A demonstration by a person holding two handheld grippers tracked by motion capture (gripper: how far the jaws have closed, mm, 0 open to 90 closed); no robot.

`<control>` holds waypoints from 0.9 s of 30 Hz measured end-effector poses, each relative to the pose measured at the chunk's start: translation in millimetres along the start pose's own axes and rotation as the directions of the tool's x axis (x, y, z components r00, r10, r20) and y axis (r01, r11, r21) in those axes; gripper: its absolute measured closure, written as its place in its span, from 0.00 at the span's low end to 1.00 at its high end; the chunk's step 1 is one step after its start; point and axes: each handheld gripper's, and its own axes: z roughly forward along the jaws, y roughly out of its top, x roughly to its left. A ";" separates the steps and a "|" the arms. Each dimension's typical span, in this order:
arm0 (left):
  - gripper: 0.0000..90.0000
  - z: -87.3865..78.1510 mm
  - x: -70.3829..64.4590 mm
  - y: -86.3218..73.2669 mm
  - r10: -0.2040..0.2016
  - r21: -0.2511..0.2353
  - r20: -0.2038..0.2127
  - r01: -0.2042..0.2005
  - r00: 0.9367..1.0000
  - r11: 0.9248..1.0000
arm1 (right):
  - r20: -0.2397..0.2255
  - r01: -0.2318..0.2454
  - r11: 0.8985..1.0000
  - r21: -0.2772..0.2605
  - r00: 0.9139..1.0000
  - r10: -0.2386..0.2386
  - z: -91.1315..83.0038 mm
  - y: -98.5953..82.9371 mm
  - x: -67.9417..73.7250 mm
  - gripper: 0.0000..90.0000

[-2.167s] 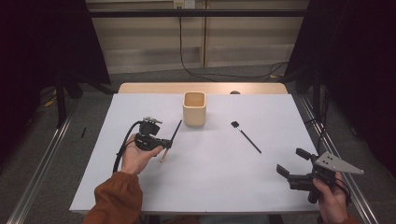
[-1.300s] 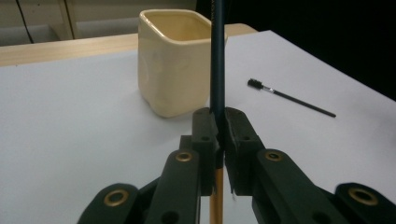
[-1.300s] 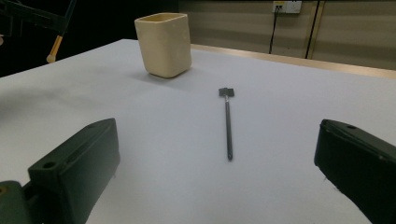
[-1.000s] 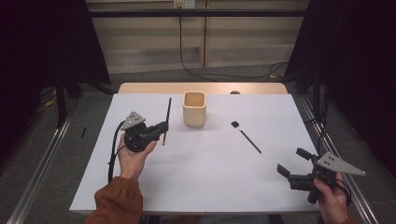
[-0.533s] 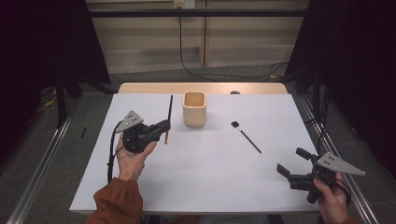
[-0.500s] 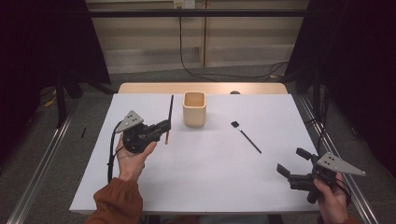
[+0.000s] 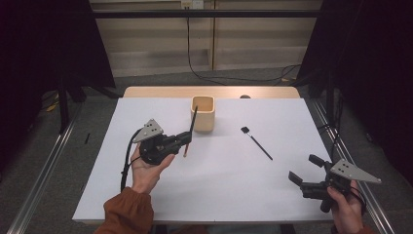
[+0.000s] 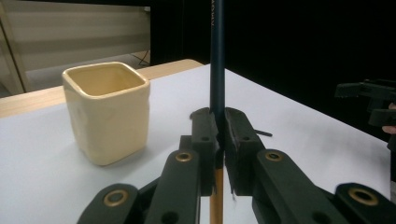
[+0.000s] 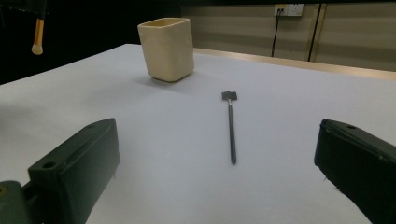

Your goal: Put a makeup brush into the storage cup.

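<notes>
The left gripper (image 7: 184,140) clamps an upright makeup brush (image 8: 216,56) just beside the cream cup (image 8: 107,112); the right gripper (image 7: 303,174) gapes wide, a black brush (image 9: 230,125) lying ahead of it.

the left gripper (image 8: 218,140) has its two black jaws pressed tight on a slim brush (image 8: 217,60), which stands upright between them. the brush handle is dark above the jaws and orange-tan below them, running off the top and the bottom of the view. to the left of the brush sits a cream square cup (image 8: 107,112) on the white table (image 8: 299,135), near the table's far wooden edge. the cup is apart from the brush. at the far right, the other gripper (image 8: 371,100) shows dark against the black background.
</notes>
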 end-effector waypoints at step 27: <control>0.93 36.9 -41.0 29.3 0.063 0.132 0.226 -0.094 0.972 0.987 | -0.011 -0.001 1.000 0.013 1.000 0.002 1.2 -0.5 1.5 0.00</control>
